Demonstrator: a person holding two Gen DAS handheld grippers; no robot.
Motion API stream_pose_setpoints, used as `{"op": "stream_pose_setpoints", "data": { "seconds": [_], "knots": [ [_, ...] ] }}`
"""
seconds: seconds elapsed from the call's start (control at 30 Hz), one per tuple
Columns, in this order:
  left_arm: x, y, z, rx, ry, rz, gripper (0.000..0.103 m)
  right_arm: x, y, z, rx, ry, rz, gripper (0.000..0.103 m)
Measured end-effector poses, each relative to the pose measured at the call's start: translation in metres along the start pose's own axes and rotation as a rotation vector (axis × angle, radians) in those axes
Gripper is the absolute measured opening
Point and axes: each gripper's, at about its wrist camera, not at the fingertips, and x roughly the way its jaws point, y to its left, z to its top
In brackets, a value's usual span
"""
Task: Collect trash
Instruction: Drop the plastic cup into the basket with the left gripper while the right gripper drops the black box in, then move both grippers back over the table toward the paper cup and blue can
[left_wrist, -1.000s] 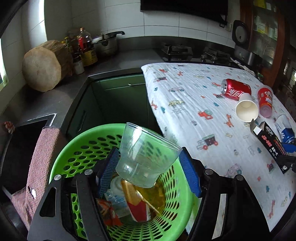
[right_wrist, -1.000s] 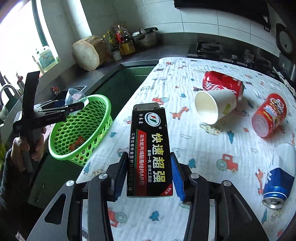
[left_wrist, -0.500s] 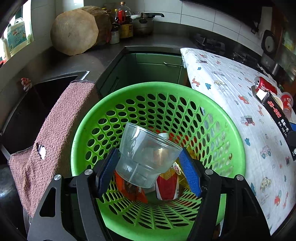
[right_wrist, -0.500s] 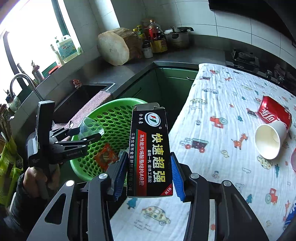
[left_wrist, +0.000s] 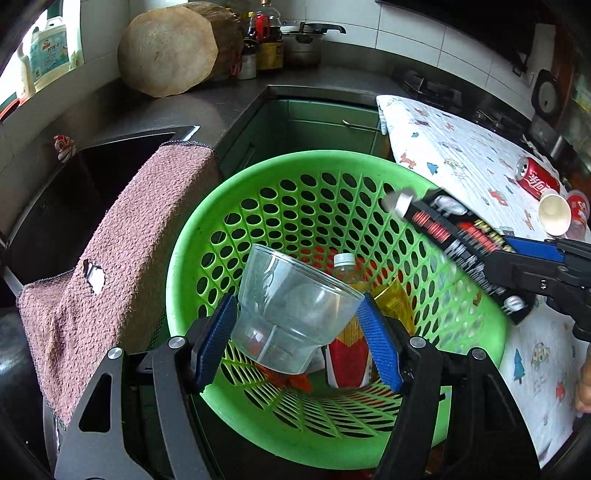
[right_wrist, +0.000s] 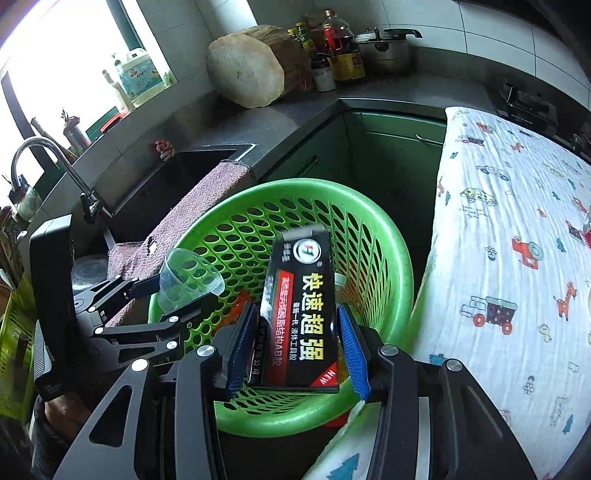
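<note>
The left gripper (left_wrist: 301, 343) is closed on a clear plastic cup (left_wrist: 295, 310), its blue pads pressing both sides of the cup, which is tilted with the mouth up and away from the camera, above the inside of the green basket (left_wrist: 476, 354). The right gripper (right_wrist: 295, 347) is clamped on a black glue box (right_wrist: 301, 314) with yellow letters; the box stands almost upright between the pads and also hangs over the basket opening. In the bottom of the basket lie a small bottle with a white cap (left_wrist: 345, 267), a red and white carton (left_wrist: 349, 360) and some wrappers. A pink towel (left_wrist: 122, 258) hangs over the edge of a dark sink (left_wrist: 74, 192), just beside the basket on its left. On the right is a table under a white cloth with cartoon cars and animals (left_wrist: 461, 162); at its far end lie a red soda can (left_wrist: 539, 179) and a white paper cup (left_wrist: 554, 214), on their sides. Behind, a grey counter (left_wrist: 229, 99) holds a thick wooden chopping block (left_wrist: 170, 55), sauce bottles (left_wrist: 266, 44) and a steel pot (left_wrist: 303, 46), against a white tiled wall. A tap (right_wrist: 55, 166) and a bright window (right_wrist: 66, 62) are at the far left.
</note>
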Motion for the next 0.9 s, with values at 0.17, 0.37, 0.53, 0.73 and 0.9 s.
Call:
{"op": "stream_pose_setpoints", "data": {
  "seconds": [0.17,0.37,0.53,0.73,0.9],
  "knots": [
    [0.002,-0.004,0.000,0.008,0.007,-0.003,0.067,0.007,0.001,0.001,0.018,0.007,0.015,0.044],
    [0.008,-0.009,0.001,0.013,0.029,-0.009,0.069,-0.011,-0.005,-0.004,0.012,-0.017,0.007,0.056],
    [0.012,-0.013,0.002,0.006,0.046,-0.015,0.071,-0.036,-0.020,-0.009,0.017,-0.057,-0.021,0.072],
    [0.014,-0.024,0.005,0.018,0.055,-0.012,0.080,-0.070,-0.044,-0.018,0.021,-0.101,-0.078,0.082],
    [0.012,-0.036,0.011,0.028,0.047,-0.020,0.085,-0.103,-0.071,-0.033,0.034,-0.135,-0.139,0.087]
  ]
}}
